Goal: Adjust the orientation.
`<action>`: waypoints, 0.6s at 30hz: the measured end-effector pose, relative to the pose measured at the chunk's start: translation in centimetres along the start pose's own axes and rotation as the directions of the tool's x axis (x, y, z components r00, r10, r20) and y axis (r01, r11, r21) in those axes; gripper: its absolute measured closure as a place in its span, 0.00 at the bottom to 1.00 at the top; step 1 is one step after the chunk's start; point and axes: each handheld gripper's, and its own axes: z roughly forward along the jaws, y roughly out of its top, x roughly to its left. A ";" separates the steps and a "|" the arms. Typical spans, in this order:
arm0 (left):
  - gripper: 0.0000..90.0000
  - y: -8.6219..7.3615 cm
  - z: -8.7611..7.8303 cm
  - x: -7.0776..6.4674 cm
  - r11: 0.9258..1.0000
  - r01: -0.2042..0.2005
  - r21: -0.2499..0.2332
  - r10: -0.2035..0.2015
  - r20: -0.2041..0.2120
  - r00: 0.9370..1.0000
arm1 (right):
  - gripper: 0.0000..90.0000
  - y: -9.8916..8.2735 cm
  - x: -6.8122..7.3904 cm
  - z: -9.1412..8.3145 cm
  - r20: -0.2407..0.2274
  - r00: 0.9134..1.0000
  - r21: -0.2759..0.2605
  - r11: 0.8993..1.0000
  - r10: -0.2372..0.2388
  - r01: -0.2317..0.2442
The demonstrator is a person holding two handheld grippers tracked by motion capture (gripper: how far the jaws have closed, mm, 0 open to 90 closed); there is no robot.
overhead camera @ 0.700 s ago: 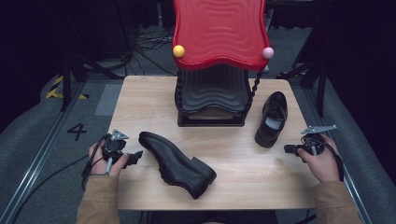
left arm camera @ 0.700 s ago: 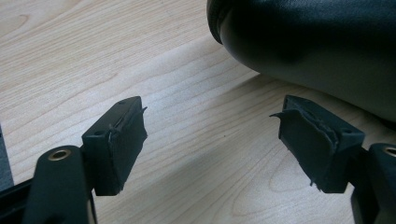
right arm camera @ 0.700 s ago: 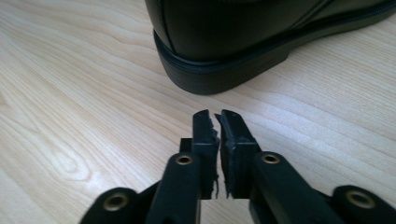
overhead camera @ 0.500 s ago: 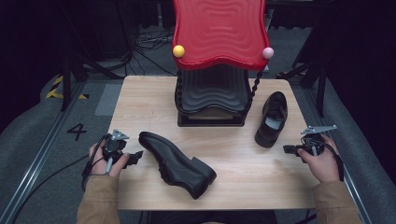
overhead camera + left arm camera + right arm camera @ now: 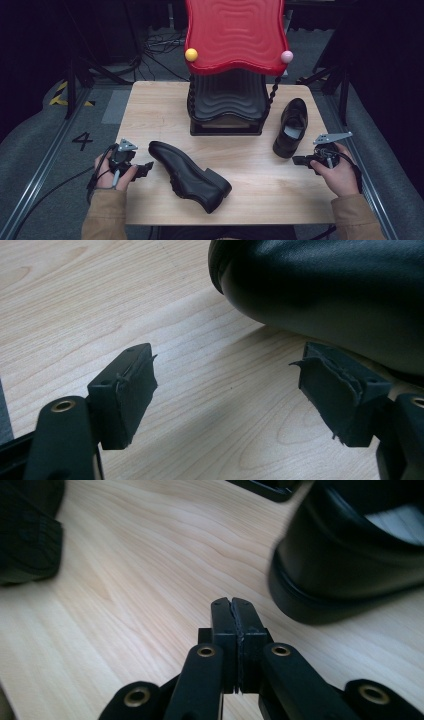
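Left gripper gaping at near dress shoe, lined up to grasp its toe.
Right gripper pinched together, empty, idling beside far shoe.

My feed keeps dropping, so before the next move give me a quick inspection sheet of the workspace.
Surface: light wooden table, bare wood around the items.
Job's things: black shoe on its side near the left hand-held gripper; second black shoe upright at the right, in front of the right hand-held gripper.
Clutter: red-topped black rack at the table's back, with a yellow ball and a pink ball at its corners.
Grippers: left hand-held gripper open, beside the toe of the shoe, nothing between the pads; right hand-held gripper shut, empty.
Cables: one trails from the left hand-held gripper to the floor; more behind the table.
Surroundings: grey floor, dark background.
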 end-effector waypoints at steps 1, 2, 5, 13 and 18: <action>0.26 0.0 0.0 0.0 1.000 0.002 -0.005 -0.002 0.000 1.000 | 1.00 0.4 0.5 0.1 -0.021 1.000 -0.006 1.000 -0.015 0.015; 0.26 -0.1 -0.1 0.0 1.000 0.003 -0.007 -0.003 0.003 1.000 | 1.00 0.6 0.7 0.3 -0.038 0.999 -0.012 1.000 -0.026 0.026; 0.26 -0.1 -0.3 -0.1 1.000 0.000 -0.009 0.000 0.005 1.000 | 1.00 1.4 1.5 1.0 -0.073 0.996 -0.021 0.999 -0.046 0.045; 0.25 -0.3 -0.8 0.0 1.000 0.014 -0.019 -0.014 0.007 1.000 | 1.00 3.6 4.8 2.8 -0.129 0.981 -0.001 0.989 -0.148 0.149; 0.25 -0.3 -0.8 0.1 1.000 0.015 -0.020 -0.014 0.010 1.000 | 1.00 4.7 6.5 3.8 -0.159 0.968 0.017 0.980 -0.193 0.198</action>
